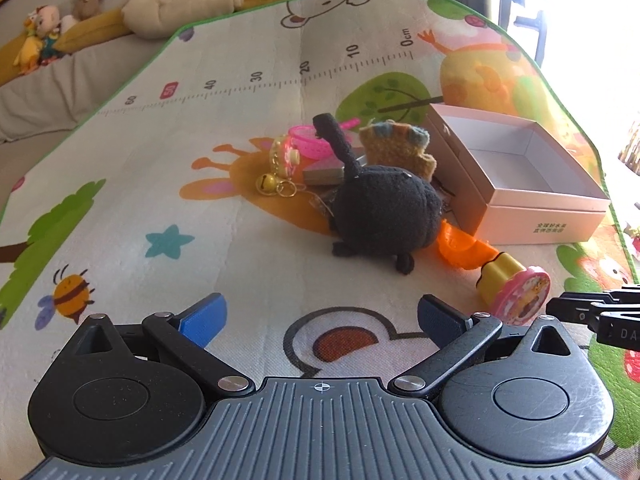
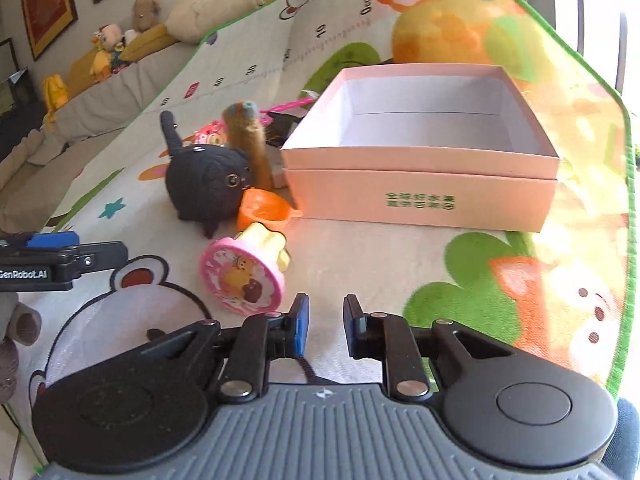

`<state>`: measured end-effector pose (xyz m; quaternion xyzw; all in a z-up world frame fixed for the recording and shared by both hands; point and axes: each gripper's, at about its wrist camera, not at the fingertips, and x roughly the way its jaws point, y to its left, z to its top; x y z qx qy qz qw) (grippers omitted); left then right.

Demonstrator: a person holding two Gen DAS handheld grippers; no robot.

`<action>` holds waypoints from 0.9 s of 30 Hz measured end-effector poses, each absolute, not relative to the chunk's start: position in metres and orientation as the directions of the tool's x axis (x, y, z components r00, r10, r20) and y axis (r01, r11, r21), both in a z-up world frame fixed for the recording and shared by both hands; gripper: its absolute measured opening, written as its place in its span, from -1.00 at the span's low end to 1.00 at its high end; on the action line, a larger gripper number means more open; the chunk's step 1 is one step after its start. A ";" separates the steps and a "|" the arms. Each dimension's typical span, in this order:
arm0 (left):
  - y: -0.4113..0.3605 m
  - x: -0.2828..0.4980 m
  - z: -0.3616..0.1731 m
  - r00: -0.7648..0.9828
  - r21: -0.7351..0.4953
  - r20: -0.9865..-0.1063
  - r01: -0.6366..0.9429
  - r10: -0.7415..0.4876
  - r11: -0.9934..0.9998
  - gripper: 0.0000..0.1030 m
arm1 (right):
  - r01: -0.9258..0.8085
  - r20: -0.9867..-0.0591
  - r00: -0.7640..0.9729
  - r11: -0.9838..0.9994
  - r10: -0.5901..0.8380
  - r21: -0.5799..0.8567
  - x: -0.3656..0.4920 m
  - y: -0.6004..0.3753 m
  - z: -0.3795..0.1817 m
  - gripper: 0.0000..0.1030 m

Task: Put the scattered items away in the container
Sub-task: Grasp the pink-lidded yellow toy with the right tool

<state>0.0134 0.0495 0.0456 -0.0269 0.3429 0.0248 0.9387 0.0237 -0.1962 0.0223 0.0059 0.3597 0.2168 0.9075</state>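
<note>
Lying just ahead-left of the empty, slightly parted right gripper (image 2: 326, 318): the pink stamp toy (image 2: 242, 276).

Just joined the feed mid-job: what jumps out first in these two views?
A black knitted cat sits mid-mat amid small clutter, tail up. Beside it to the right stands an empty pink box. A pink-and-yellow stamp toy lies nearest, ahead of the open right gripper.

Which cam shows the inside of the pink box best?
Right wrist. It faces the pink box nearly head-on from above the rim, so most of the white floor shows, with nothing in it. Left wrist sees the box obliquely at the right, with only part of its floor visible.
</note>
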 end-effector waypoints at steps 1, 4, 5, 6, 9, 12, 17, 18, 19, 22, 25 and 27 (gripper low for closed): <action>0.048 0.014 0.045 0.763 -0.032 -0.646 -0.064 0.028 0.997 1.00 | -0.407 -0.638 0.654 0.900 0.406 0.155 0.021 -0.196 0.023 -0.46; 0.049 0.013 0.043 0.770 -0.028 -0.637 -0.083 0.046 0.996 1.00 | -0.496 -0.589 0.676 0.865 0.443 0.081 0.007 -0.181 0.027 0.38; 0.051 0.013 0.043 0.776 -0.029 -0.629 -0.096 0.056 0.995 1.00 | -0.528 -0.573 0.688 0.849 0.445 0.026 0.003 -0.171 0.028 0.47; 0.054 0.011 0.042 0.781 -0.035 -0.621 -0.111 0.065 0.993 1.00 | -0.550 -0.563 0.701 0.835 0.438 -0.034 0.000 -0.161 0.028 0.48; 0.062 0.010 0.039 0.780 -0.065 -0.623 -0.132 0.063 0.989 1.00 | -0.547 -0.569 0.728 0.824 0.382 -0.147 0.009 -0.134 0.023 0.51; 0.064 0.006 0.038 0.781 -0.067 -0.622 -0.109 0.044 0.992 1.00 | -0.514 -0.615 0.714 0.847 0.334 -0.136 0.029 -0.128 0.016 0.51; 0.057 -0.002 0.037 0.803 -0.079 -0.595 -0.016 -0.034 0.997 1.00 | -0.494 -0.626 0.692 0.868 0.361 -0.046 0.024 -0.160 0.021 0.08; 0.054 -0.002 0.036 0.806 -0.090 -0.589 0.009 -0.061 0.996 1.00 | -0.496 -0.621 0.696 0.866 0.359 -0.055 0.018 -0.168 0.025 0.08; 0.050 -0.001 0.036 0.808 -0.100 -0.583 0.034 -0.086 0.994 1.00 | -0.498 -0.623 0.697 0.865 0.353 -0.067 0.013 -0.176 0.029 0.08; 0.030 0.005 0.036 0.805 -0.110 -0.567 0.138 -0.176 0.984 1.00 | -0.503 -0.656 0.674 0.861 0.339 -0.071 0.003 -0.199 0.038 0.08; -0.001 0.017 0.035 0.804 -0.055 -0.546 0.245 -0.234 0.968 1.00 | -0.476 -0.672 0.668 0.878 0.319 -0.056 -0.002 -0.214 0.037 0.07; -0.022 0.028 0.031 0.808 0.006 -0.538 0.290 -0.242 0.957 1.00 | -0.445 -0.665 0.681 0.895 0.306 -0.043 -0.003 -0.220 0.032 0.07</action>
